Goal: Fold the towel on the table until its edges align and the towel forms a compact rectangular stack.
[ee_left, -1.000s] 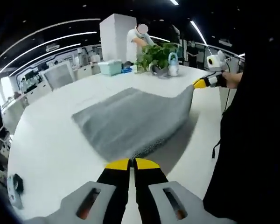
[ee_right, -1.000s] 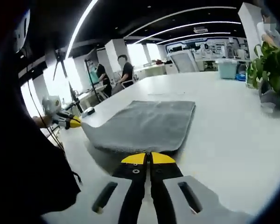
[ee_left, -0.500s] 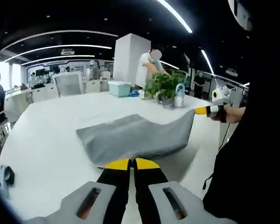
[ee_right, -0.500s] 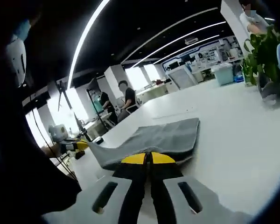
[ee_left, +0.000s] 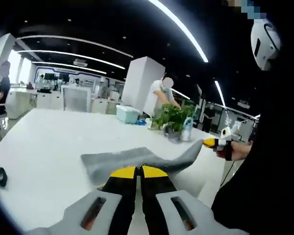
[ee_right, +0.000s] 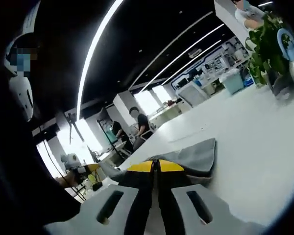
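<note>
A grey towel [ee_left: 123, 160] lies on the white table [ee_left: 44, 142], its near edge lifted off the surface. My left gripper [ee_left: 138, 172] has its yellow-tipped jaws shut on the towel's near corner. The right gripper [ee_left: 211, 142] comes in from the right, pinching the other raised corner. In the right gripper view the towel [ee_right: 198, 154] stretches away from my right gripper [ee_right: 155, 166], whose jaws are shut on its corner. The left gripper [ee_right: 92, 168] holds the far raised corner at the left. The towel's near edge is hidden behind the jaws.
A potted plant [ee_left: 172, 117], a white spray bottle [ee_left: 187, 130] and a teal box [ee_left: 127, 113] stand at the table's far side, where a person [ee_left: 160, 94] is bent over. Seated people [ee_right: 136, 125] are off the table's other end. A dark sleeve [ee_left: 264, 186] fills the right.
Both grippers have risen with the towel's near corners, lifting that edge higher off the table. Both views have tilted upward, so more ceiling shows.
</note>
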{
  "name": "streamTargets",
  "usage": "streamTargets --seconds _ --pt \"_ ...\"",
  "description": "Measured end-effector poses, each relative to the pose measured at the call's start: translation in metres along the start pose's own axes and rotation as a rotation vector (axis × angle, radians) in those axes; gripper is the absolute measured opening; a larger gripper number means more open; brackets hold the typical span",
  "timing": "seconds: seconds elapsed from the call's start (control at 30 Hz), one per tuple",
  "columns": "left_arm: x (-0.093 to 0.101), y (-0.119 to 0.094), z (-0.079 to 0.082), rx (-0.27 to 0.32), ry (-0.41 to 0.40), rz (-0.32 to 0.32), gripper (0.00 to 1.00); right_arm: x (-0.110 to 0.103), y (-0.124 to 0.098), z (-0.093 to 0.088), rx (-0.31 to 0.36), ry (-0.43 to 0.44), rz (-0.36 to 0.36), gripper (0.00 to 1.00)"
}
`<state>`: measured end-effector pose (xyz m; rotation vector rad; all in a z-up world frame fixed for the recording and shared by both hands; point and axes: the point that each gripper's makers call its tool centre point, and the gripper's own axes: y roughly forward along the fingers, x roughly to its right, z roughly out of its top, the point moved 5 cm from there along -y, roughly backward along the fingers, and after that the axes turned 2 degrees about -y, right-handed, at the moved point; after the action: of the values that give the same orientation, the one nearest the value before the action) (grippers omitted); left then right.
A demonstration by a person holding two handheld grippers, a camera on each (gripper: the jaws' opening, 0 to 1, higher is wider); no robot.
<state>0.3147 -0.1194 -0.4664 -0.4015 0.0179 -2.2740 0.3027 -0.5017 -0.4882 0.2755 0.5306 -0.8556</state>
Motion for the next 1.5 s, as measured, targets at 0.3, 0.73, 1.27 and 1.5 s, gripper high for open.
streamTargets --seconds 0.3,0.73,1.27,1.5 --pt "0.009 -0.003 0.028 0.071 0.016 -0.021 0.02 -0.006 0.0 0.017 0.101 0.057 0.046 0.0" --pt "0.016 -0.012 0.046 0.141 -0.006 -0.044 0.02 -0.017 0.0 0.032 0.171 0.083 0.09 0.0" --pt "0.018 -0.023 0.062 0.244 -0.044 -0.083 0.03 -0.031 0.003 0.051 0.243 0.096 0.15 0.0" --pt "0.017 -0.024 0.058 0.237 -0.06 -0.088 0.03 -0.031 0.002 0.051 0.241 0.097 0.147 0.0"
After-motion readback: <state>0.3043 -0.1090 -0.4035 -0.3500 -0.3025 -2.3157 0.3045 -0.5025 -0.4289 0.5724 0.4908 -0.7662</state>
